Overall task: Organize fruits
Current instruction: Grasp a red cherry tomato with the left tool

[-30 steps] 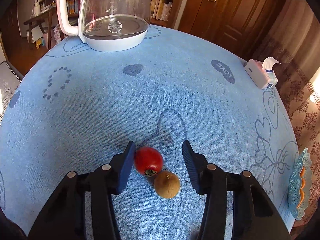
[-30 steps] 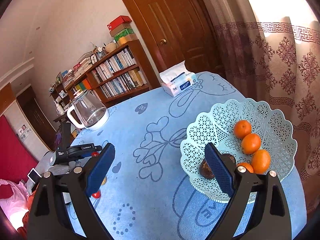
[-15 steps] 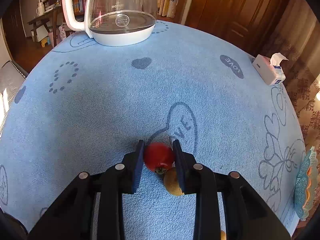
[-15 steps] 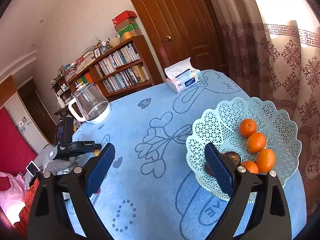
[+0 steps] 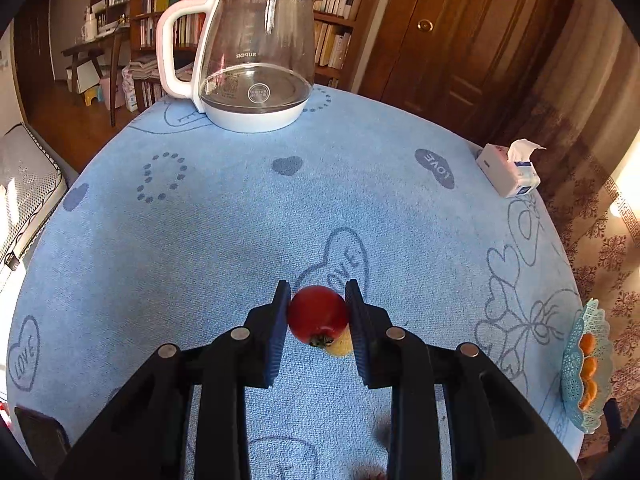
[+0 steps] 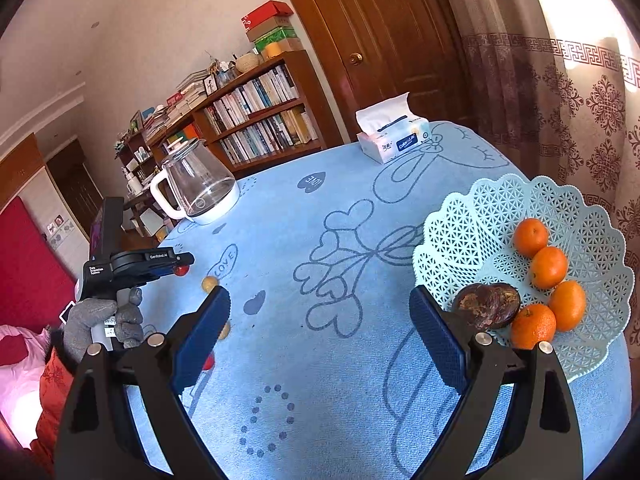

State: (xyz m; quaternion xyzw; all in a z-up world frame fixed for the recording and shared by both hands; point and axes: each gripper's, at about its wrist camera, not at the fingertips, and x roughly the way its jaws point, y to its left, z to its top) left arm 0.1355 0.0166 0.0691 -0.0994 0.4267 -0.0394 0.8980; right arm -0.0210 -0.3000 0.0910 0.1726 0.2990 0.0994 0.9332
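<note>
The left gripper (image 5: 318,316) is clamped on a red tomato (image 5: 318,314), both blue pads pressing its sides, stem end toward the camera. In the right wrist view the tomato (image 6: 182,270) hangs clear above the blue cloth (image 5: 200,240), carried by a grey-gloved hand (image 6: 100,320). Just behind and below the tomato, a small yellow-brown fruit (image 5: 340,346) lies on the cloth, half hidden by the right pad.

The right gripper (image 6: 320,320) stands wide open with nothing between its pads, hovering over the cloth beside the basket (image 6: 520,208). The basket, pale green and lattice-walled, sits near the table's edge and holds four oranges (image 6: 548,266) and a dark, wrinkled fruit (image 6: 486,304). Two more small fruits lie near the right gripper's left pad, partly hidden.

Farther out, a glass kettle (image 5: 248,60) stands at the cloth's far side, and a tissue pack (image 5: 508,168) lies near the far edge.
</note>
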